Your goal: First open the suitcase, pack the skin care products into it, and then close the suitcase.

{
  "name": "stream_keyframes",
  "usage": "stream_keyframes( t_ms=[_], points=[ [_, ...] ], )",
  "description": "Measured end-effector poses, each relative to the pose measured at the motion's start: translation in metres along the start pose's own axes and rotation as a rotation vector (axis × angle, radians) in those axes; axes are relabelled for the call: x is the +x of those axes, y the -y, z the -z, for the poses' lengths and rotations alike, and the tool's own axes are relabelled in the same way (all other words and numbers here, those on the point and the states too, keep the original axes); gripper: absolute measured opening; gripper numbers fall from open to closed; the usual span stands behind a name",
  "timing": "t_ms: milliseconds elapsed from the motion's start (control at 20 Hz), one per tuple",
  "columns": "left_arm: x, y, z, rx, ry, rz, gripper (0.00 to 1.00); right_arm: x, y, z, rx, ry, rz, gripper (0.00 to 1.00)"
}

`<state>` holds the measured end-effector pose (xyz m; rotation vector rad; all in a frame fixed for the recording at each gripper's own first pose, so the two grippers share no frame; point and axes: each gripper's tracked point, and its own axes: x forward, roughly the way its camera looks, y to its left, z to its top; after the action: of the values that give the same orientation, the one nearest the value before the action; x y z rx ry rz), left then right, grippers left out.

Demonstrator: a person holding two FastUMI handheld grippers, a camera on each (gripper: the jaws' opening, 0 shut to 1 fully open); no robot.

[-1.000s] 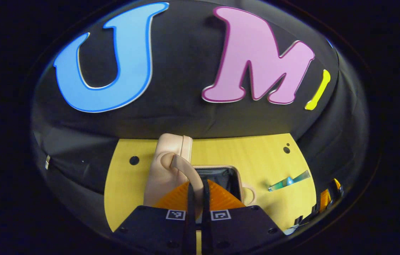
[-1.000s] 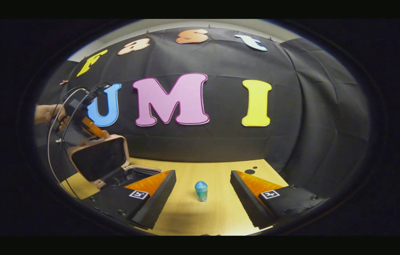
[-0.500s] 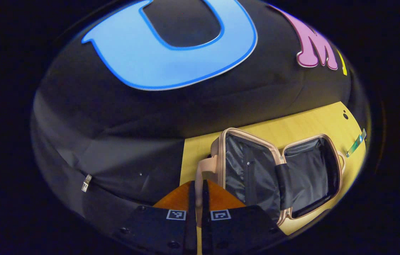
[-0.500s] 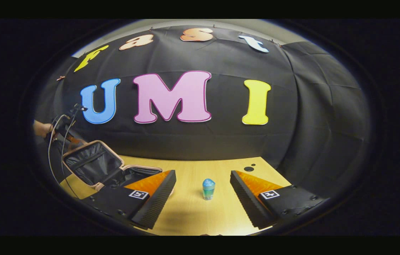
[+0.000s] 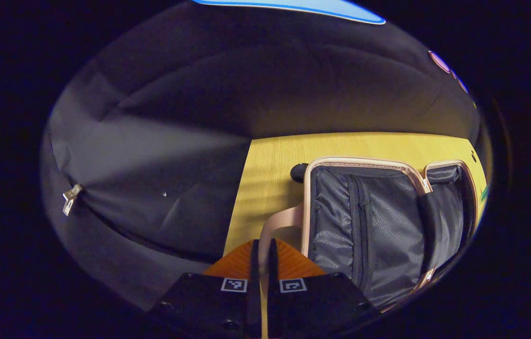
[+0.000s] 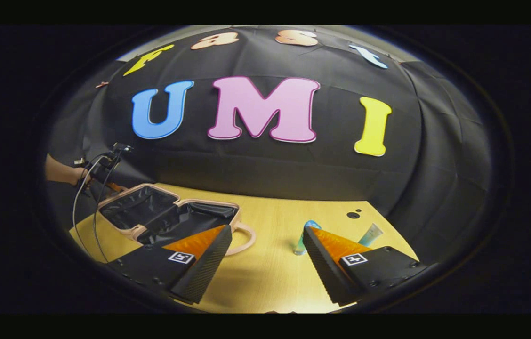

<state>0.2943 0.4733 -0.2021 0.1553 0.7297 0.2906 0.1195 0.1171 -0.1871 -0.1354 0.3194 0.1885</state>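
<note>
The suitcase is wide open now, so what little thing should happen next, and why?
Probably the left tool should let go of the pink handle. The suitcase lies open flat on the table, so the lid needs no more pulling. Then the open right tool can go for the bottle.

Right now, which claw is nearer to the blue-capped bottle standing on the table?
Right. The right claw is open, and the bottle stands just ahead by its right finger. The left claw is far off, beyond the open suitcase, at its handle.
</note>
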Motion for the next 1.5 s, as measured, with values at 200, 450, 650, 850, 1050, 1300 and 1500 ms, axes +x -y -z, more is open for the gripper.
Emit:
stream_keyframes(
  t_ms=[200,450,650,850,1050,1300,1500],
  points=[
    [-0.001,-0.016,-0.001,-0.007,0.084,-0.033,0.27,0.002,0.012,0.003,0.0,0.006,0.021,0.97],
    [-0.121,0.018,-0.08,-0.089,0.497,-0.023,0.96,0.001,0.05,-0.008,0.015,0.043,0.07,0.97],
    [-0.215,0.124,-0.105,-0.176,0.704,0.13,0.96,0.003,0.088,-0.011,0.003,0.081,0.116,0.96],
    [-0.278,0.269,-0.082,-0.177,0.788,0.266,0.96,0.01,0.128,-0.009,0.011,0.122,0.154,0.96],
    [-0.299,0.392,-0.057,-0.096,0.771,0.368,0.95,0.011,0.161,0.01,0.026,0.103,0.172,0.96],
    [-0.284,0.532,-0.015,-0.035,0.662,0.552,0.95,0.014,0.2,0.038,0.019,0.069,0.202,0.96],
    [-0.25,0.62,0.006,0.039,0.549,0.675,0.96,0.007,0.233,0.059,0.023,0.043,0.251,0.96]
  ],
)
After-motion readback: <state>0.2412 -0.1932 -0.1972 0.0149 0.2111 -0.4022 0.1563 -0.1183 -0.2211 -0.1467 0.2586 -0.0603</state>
